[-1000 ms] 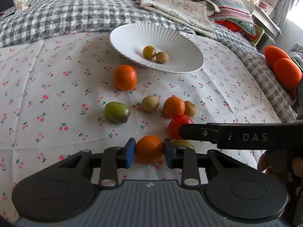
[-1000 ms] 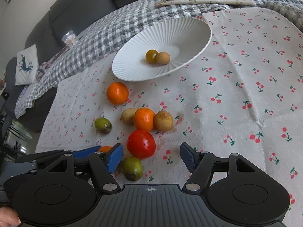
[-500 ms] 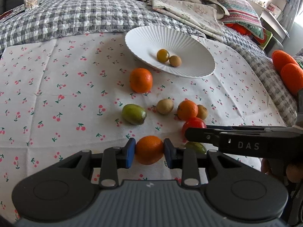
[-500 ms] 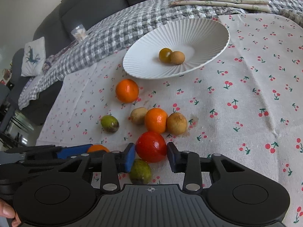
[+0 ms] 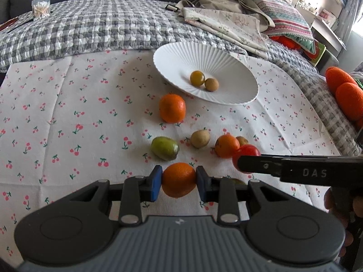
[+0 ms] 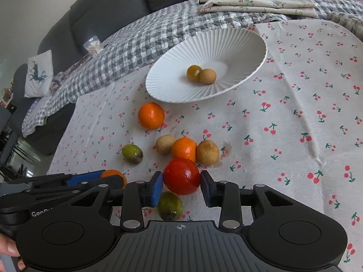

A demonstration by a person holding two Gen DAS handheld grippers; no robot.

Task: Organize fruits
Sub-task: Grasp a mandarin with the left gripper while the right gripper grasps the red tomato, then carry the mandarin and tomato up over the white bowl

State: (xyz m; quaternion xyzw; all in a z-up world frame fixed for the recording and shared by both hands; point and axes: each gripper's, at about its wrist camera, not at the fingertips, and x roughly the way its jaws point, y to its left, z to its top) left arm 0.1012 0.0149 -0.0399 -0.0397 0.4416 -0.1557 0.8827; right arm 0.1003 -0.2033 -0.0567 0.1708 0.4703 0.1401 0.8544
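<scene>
The left gripper (image 5: 179, 182) has its blue-padded fingers (image 5: 156, 182) clamped on a round orange mandarin (image 5: 178, 179), one pad pressed against each side. The right gripper (image 6: 181, 184) grips a glossy red tomato (image 6: 181, 176) the same way, its fingers (image 6: 156, 187) tight against the skin.

Both fruits appear lifted just off the white cherry-print cloth (image 5: 68, 117). Under the right gripper lies a green oval fruit (image 6: 170, 205), and just ahead sit a second small orange mandarin (image 6: 184, 149) flanked by two tan round fruits (image 6: 207, 152). Farther out rest another green fruit (image 5: 165, 148) and a larger orange mandarin (image 5: 172, 108), then the white ribbed ceramic bowl (image 5: 226, 95), which already holds two small fruits.

The step in hand looks like carrying both pieces to the bowl. To do it well, raise each gripper enough to pass over the cluster and the bowl's rim. The two tools are close together, so stagger their arrival. Lower each fruit near the bowl's centre before letting go, since round fruit may roll on the sloped ribs. Squeeze the tomato gently; it probably bruises easily.
</scene>
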